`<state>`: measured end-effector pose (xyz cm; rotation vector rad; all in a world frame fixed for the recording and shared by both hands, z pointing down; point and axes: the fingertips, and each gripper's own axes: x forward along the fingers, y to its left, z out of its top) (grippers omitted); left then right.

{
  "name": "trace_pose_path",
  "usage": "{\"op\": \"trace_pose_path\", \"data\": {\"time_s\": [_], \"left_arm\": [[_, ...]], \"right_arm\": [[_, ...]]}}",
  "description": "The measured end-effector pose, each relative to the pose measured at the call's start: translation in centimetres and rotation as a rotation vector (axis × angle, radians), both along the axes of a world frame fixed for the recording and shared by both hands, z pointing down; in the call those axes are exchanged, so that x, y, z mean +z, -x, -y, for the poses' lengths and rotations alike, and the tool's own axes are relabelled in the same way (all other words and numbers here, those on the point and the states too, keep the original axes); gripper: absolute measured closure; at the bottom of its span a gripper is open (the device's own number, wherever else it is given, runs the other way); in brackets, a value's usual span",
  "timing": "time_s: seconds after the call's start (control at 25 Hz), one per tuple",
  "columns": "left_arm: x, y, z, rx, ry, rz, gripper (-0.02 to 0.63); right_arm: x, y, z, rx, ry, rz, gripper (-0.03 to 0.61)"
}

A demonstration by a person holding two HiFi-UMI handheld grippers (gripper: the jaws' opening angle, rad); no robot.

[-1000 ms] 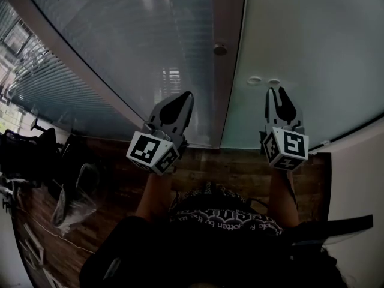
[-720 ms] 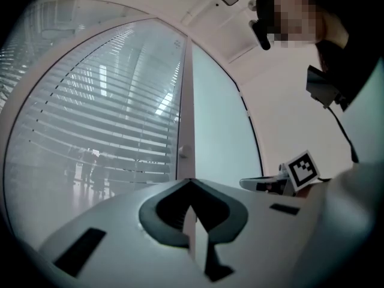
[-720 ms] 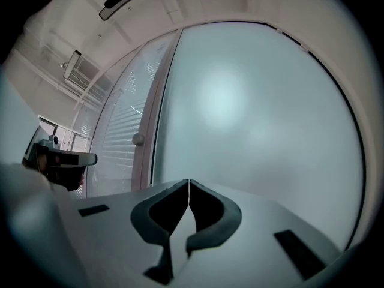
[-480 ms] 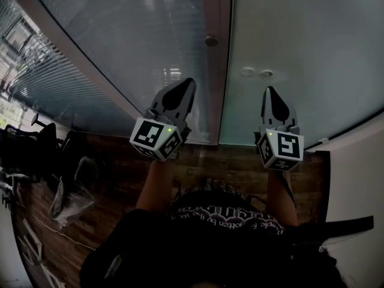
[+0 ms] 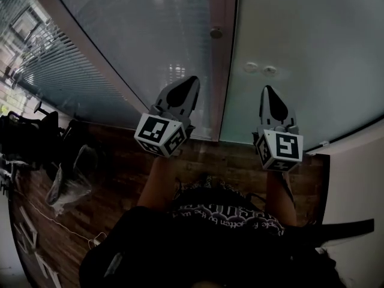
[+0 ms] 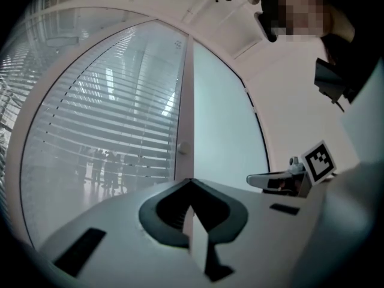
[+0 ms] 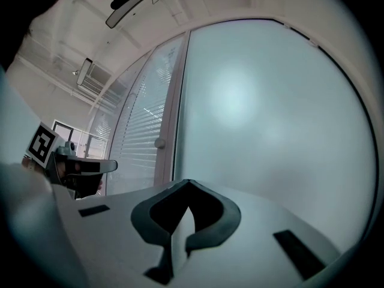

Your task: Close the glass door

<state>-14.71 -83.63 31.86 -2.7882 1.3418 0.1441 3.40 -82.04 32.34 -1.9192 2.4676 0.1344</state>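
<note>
The frosted glass door [image 5: 300,41] fills the upper right of the head view, with two small round fittings [image 5: 260,69] near its left edge. A brownish frame post [image 5: 223,71] with a round knob [image 5: 216,33] stands left of it. Beyond that is a glass panel with blinds [image 5: 144,35]. My right gripper [image 5: 267,90] is shut on nothing, its tip just short of the frosted door [image 7: 270,113] below the fittings. My left gripper [image 5: 192,81] is shut too and empty. It points at the blind panel [image 6: 108,131] close to the post [image 6: 185,119].
Wooden floor [image 5: 228,161] runs under the door. A clear plastic bag [image 5: 72,185], dark chairs [image 5: 24,137] and a thin cable [image 5: 54,221] lie at the left. A white wall [image 5: 360,179] closes the right side. The person's dark clothing [image 5: 222,233] fills the bottom.
The right gripper's jaws, apart a second ago, have closed. Both grippers have edged slightly toward the glass.
</note>
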Motion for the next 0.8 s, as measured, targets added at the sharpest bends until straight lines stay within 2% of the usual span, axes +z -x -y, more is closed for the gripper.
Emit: {"op": "trace_pose_path", "data": {"time_s": [0.68, 0.8], "left_arm": [[0.3, 1.7, -1.9, -0.019, 0.014, -0.021, 0.612], [0.2, 3.3, -2.1, -0.05, 0.007, -0.024, 0.612]], "right_arm": [[0.1, -0.1, -1.2, 0.027, 0.005, -0.026, 0.575], [0.0, 0.9, -0.6, 0.0, 0.001, -0.026, 0.575]]}}
